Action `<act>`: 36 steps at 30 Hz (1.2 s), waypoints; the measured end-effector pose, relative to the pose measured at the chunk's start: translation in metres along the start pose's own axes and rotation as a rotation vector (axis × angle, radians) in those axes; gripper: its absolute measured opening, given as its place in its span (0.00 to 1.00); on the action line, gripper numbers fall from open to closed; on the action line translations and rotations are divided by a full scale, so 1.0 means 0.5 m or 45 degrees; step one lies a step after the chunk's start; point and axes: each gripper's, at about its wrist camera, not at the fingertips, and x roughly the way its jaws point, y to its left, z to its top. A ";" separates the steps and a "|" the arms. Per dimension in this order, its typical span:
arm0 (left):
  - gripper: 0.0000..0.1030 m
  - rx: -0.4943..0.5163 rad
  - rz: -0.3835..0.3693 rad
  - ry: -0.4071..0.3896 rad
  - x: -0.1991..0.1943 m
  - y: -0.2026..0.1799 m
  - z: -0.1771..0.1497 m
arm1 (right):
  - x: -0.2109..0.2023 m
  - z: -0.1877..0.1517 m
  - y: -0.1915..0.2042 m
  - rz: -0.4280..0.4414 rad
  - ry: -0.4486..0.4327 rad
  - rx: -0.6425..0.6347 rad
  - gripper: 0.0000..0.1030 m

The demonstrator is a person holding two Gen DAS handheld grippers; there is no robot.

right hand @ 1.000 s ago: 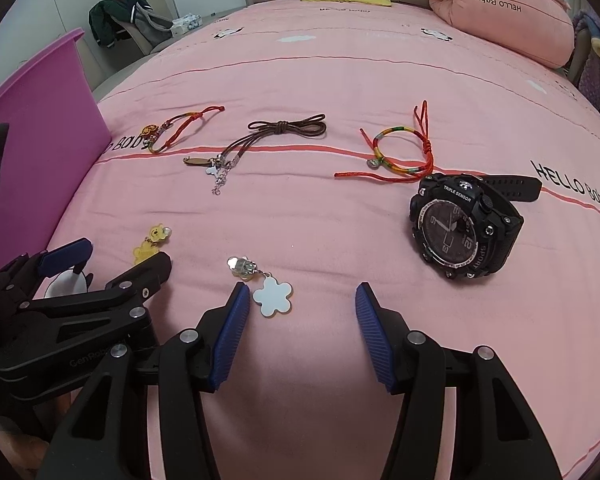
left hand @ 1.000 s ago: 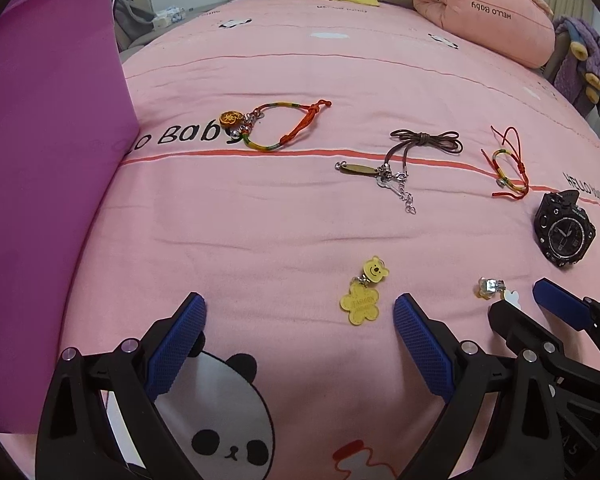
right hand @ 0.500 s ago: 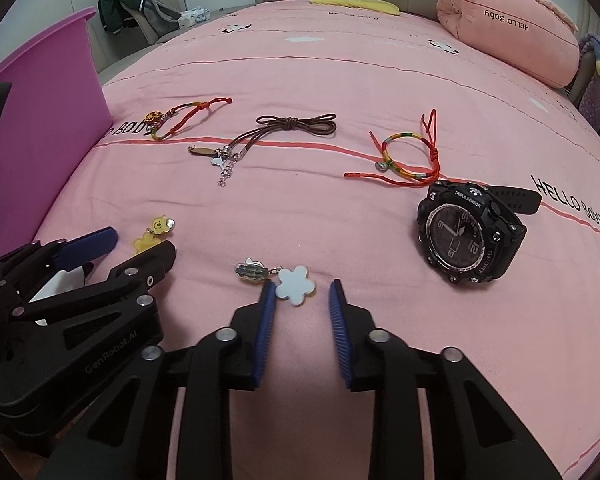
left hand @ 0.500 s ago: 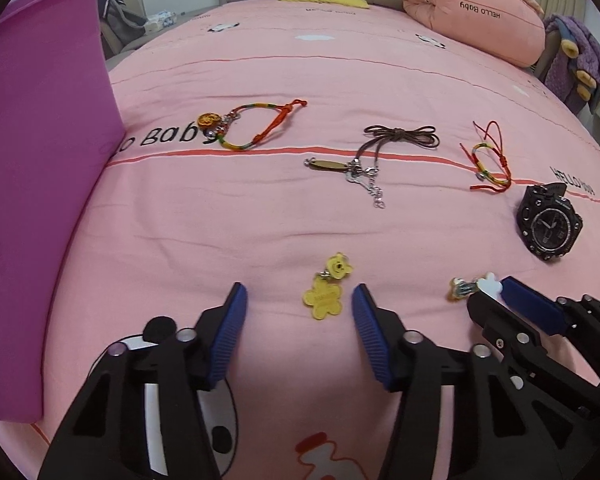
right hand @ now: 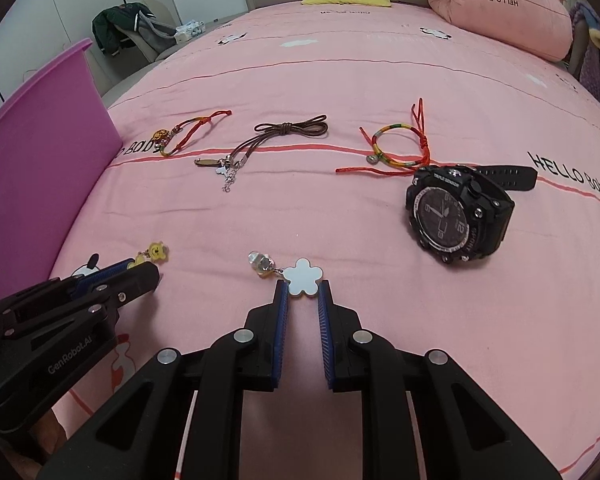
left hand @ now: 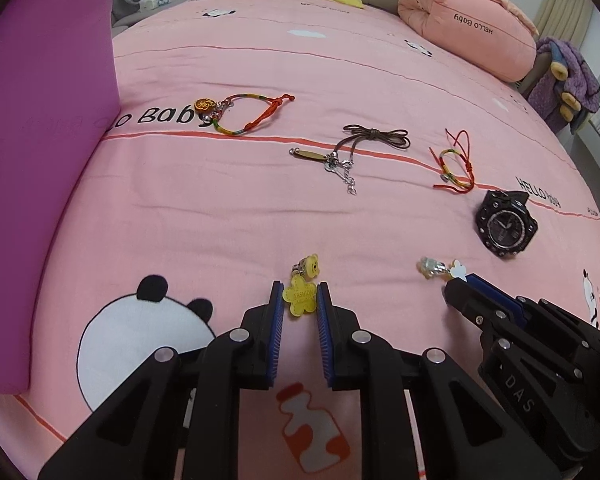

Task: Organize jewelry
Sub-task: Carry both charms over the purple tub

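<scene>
Closing on two charms at once looks like the step in hand: the left gripper [left hand: 299, 300] has its narrowed fingers flanking the yellow flower charm [left hand: 299, 297], the right gripper [right hand: 303, 294] likewise at the white flower charm [right hand: 303, 277], both low over the pink bedspread [right hand: 340, 220]; next, pinch firmly, lift, carry toward the purple bin [left hand: 40, 140]; beyond lie the watch [right hand: 458, 212] and bracelets

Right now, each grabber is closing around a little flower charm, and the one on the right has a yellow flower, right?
Not quite. The right gripper is closing around a white flower charm, as the right wrist view shows. The yellow flower charm sits between the left gripper's fingers.
</scene>
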 end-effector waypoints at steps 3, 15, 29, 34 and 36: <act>0.16 -0.004 -0.015 0.000 -0.019 0.002 -0.012 | -0.017 -0.008 0.002 0.027 0.011 0.018 0.15; 0.16 0.001 -0.067 -0.015 -0.126 0.007 -0.065 | -0.123 -0.055 0.032 0.070 0.013 0.043 0.15; 0.16 0.015 -0.091 -0.205 -0.335 0.048 -0.073 | -0.304 -0.044 0.138 0.128 -0.157 -0.040 0.15; 0.16 0.039 -0.066 -0.287 -0.398 0.082 -0.047 | -0.345 -0.011 0.194 0.160 -0.214 -0.090 0.15; 0.16 0.035 -0.050 -0.320 -0.423 0.105 -0.031 | -0.356 0.007 0.216 0.199 -0.226 -0.091 0.15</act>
